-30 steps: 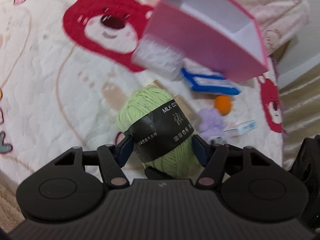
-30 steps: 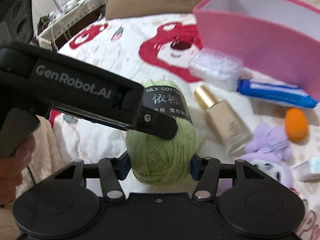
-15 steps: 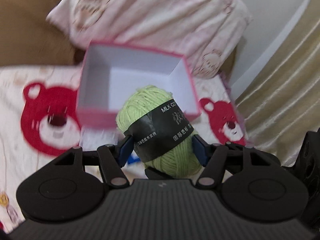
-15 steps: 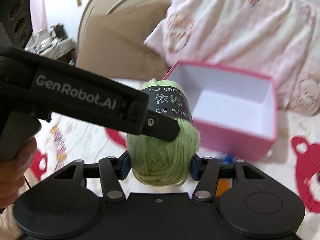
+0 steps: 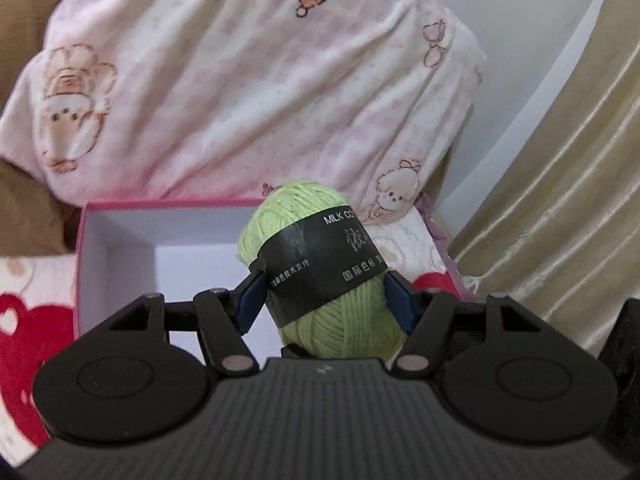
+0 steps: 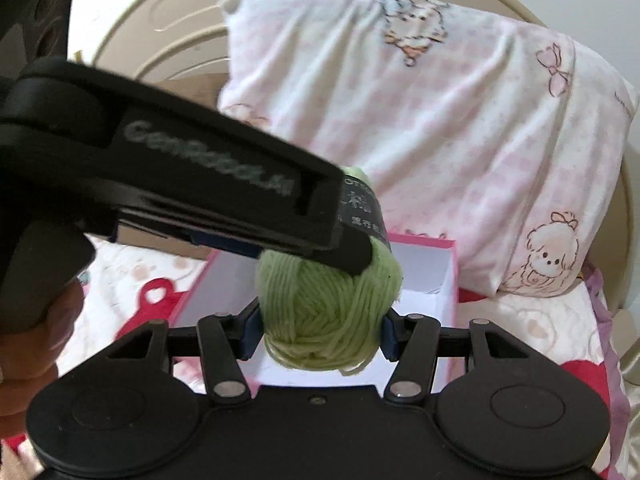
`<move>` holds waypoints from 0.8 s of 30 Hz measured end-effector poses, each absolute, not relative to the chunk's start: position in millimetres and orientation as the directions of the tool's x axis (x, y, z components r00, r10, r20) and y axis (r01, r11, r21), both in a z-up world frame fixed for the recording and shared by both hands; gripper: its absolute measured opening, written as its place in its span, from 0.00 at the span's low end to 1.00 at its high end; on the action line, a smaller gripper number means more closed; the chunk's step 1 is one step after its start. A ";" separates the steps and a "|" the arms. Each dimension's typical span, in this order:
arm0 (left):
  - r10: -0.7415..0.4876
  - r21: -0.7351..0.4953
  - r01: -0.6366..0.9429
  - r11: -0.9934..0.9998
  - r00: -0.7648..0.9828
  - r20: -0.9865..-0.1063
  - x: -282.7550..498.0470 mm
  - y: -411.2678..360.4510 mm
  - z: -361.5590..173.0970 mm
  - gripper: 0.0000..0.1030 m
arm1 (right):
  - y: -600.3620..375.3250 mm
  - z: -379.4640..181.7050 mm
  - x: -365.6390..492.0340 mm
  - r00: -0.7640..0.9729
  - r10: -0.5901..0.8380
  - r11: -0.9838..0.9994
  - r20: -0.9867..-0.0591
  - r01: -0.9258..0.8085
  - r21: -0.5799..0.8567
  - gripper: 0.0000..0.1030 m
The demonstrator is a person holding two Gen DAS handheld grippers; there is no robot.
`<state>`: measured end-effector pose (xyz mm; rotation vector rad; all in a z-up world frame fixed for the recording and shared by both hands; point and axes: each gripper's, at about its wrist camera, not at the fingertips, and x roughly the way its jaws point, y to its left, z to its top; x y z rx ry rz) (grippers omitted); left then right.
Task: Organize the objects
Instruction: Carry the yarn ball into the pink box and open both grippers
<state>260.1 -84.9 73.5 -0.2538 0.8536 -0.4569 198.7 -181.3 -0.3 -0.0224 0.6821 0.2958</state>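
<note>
A light green ball of yarn [image 5: 320, 264] with a black paper band is held by both grippers at once. My left gripper [image 5: 324, 300] is shut on its sides. My right gripper [image 6: 320, 330] is shut on it too; the yarn [image 6: 324, 312] fills its jaws. The left gripper's black body [image 6: 168, 184] crosses the right wrist view from the left and touches the top of the yarn. The yarn hangs above the open pink box [image 5: 120, 236] with a white inside, which also shows in the right wrist view [image 6: 436, 280].
A pink and white pillow with cartoon prints [image 5: 260, 80] leans behind the box, also in the right wrist view [image 6: 420, 128]. The bedspread with red bears [image 5: 24, 320] lies under the box. A beige curtain [image 5: 560, 200] hangs at right. A curved headboard [image 6: 160, 20] stands behind.
Both grippers carried the yarn up and forward from the bedspread to above the pink box. The bottle, plush and other small objects have dropped out of view.
</note>
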 end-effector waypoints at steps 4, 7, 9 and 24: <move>-0.486 -0.390 0.290 0.874 0.548 -0.681 294.6 -94.6 48.4 0.62 | -188.6 -22.6 229.4 0.721 0.248 0.966 -0.647 -0.238 0.105 0.59; -0.502 -0.413 0.285 0.865 0.519 -0.692 318.1 -96.3 23.5 0.62 | -192.4 -41.1 246.4 0.702 0.240 0.970 -0.671 -0.204 0.133 0.59; -0.512 -0.427 0.282 0.859 0.503 -0.696 331.7 -96.8 9.9 0.62 | -192.7 -54.5 257.9 0.694 0.225 0.973 -0.683 -0.193 0.125 0.59; -0.515 -0.485 0.183 0.855 0.394 -0.761 383.8 -100.6 -60.0 0.57 | -172.7 -113.3 313.2 0.604 0.001 0.987 -0.797 -0.127 -0.095 0.58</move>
